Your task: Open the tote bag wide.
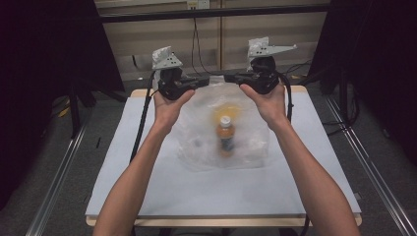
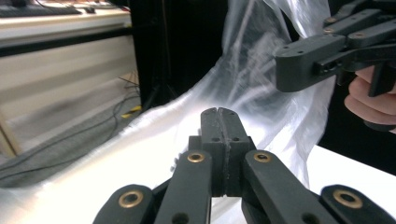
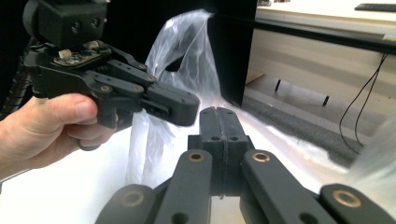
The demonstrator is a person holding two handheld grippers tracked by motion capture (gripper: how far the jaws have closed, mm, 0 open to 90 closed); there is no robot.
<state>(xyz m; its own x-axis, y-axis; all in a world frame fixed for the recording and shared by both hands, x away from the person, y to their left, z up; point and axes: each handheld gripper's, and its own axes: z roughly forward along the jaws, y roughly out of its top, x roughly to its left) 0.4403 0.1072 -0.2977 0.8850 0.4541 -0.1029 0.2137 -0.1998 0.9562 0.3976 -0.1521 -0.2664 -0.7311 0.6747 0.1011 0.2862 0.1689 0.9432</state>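
Both grippers, left (image 1: 209, 80) and right (image 1: 230, 77), pinch the bag's (image 1: 196, 142) top edge; thin, slippery film; the bottle (image 1: 225, 136) inside weighs it down

Tongs: two, a left tongs (image 1: 205, 81) and a right tongs (image 1: 231, 77), one in each hand, both pinched closed on the bag's top edge
Hands: two, left hand (image 1: 169, 105) and right hand (image 1: 268, 103)
Plastic bag (image 1: 246, 132): one, clear
Bottle (image 1: 225, 136): one, standing inside the bag, white cap
Surface (image 1: 162, 182): one, pale
Grey three-cornered plates: two, one atop each tongs
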